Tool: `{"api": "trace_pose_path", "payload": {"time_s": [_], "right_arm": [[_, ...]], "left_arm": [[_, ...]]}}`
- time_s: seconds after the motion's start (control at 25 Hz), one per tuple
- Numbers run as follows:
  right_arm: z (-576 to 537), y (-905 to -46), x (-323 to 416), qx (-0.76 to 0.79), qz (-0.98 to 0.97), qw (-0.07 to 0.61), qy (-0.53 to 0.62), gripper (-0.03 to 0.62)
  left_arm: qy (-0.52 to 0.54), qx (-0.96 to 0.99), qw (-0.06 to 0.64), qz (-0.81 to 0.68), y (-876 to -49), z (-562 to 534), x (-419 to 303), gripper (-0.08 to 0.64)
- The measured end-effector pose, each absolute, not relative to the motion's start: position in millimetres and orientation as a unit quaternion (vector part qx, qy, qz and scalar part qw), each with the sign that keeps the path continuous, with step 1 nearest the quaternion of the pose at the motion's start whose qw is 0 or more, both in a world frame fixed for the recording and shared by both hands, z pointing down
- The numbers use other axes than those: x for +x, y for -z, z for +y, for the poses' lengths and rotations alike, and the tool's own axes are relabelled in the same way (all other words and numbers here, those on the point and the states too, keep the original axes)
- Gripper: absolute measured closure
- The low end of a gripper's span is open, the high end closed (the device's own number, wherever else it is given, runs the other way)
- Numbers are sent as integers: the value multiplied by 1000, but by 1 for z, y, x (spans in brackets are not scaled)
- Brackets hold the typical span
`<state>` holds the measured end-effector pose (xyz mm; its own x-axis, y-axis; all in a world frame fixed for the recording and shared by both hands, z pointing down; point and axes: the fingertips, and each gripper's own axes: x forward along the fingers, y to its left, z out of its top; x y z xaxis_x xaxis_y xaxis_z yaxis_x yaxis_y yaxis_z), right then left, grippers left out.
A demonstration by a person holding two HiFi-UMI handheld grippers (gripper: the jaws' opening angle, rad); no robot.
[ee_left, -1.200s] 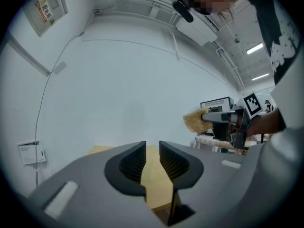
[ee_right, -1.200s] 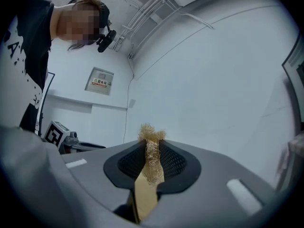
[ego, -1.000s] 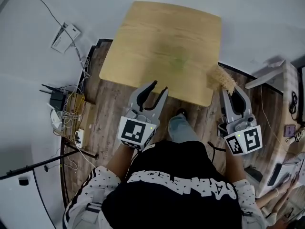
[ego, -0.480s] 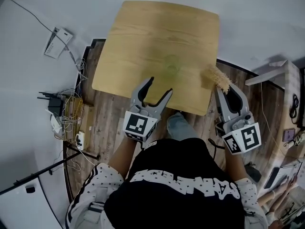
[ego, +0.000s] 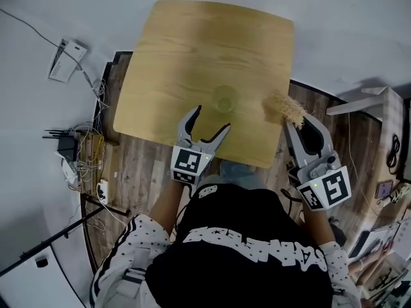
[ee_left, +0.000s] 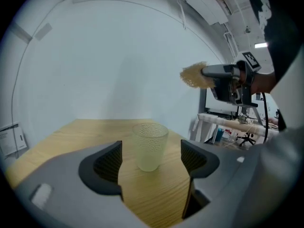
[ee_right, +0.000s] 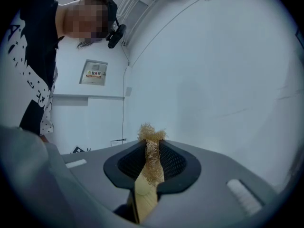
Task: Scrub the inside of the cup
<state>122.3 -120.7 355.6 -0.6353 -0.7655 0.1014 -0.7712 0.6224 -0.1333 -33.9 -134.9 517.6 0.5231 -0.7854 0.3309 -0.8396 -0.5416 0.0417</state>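
Frosted cup [ego: 225, 99] stands ungripped at frame centre, just beyond the left gripper [ego: 211, 117], whose empty jaws have just been opening wide; right gripper [ego: 295, 124] clamps the scrubber [ego: 283, 106]; next move, as judged: close on the cup.

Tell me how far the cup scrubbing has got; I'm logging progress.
Done: the right gripper is shut on the fibrous scrubber. In hand: the left gripper, whose jaws have just been opening with nothing between them, faces the upright cup on the table. Left: grip the cup, push the scrubber inside, scrub; none of that has begun.

shirt lettering [ego: 247, 248] and wall sign [ee_right: 94, 72] unreadable
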Motion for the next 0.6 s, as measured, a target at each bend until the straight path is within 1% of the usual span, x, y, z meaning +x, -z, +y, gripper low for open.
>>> {"api": "trace_pose_path", "payload": {"time_s": [0.28, 0.6], "right_arm": [[-130, -372, 113, 433, -895, 36, -98, 509], [-142, -366, 99, 470, -874, 46, -114, 509]], "left_arm": [[-161, 881, 101, -433, -539, -155, -27, 170], [-187, 901, 112, -375, -561, -170, -17, 152]]}}
